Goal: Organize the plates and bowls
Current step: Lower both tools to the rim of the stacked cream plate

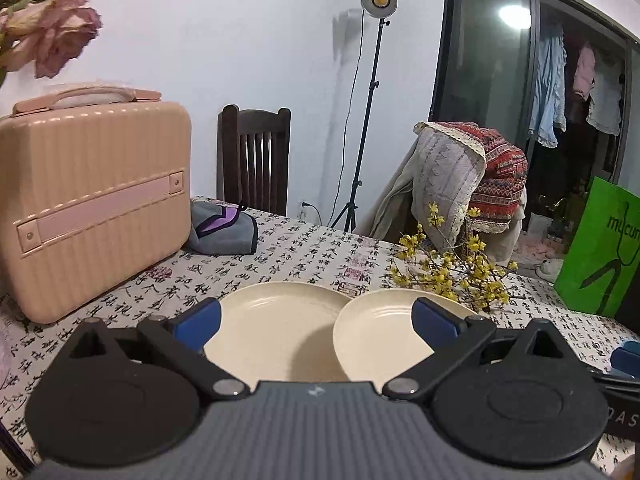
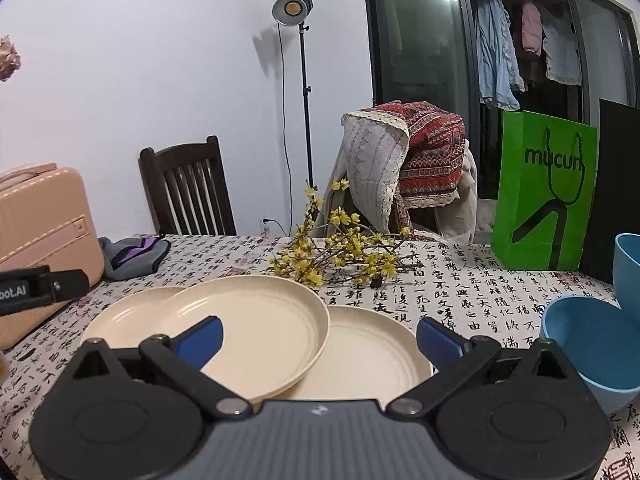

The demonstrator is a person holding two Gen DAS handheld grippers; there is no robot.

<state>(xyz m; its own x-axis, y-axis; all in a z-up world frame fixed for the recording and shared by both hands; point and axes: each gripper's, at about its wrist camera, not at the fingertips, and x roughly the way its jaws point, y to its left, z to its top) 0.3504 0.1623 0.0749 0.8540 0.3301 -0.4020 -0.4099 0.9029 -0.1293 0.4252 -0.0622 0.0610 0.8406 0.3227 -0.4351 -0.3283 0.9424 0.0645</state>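
Three cream plates lie on the calligraphy tablecloth in the right wrist view: a left plate, a right plate, and a middle plate resting tilted across both. Two blue bowls sit at the right, one behind the other at the frame edge. My right gripper is open just in front of the plates, holding nothing. My left gripper is also open and hovers before the left plate and the overlapping middle plate. The bowls are out of the left wrist view.
A pink suitcase stands at the left with a grey-purple cloth beside it. Yellow flower branches lie behind the plates. A green paper bag stands at the back right. Two chairs and a lamp stand are beyond the table.
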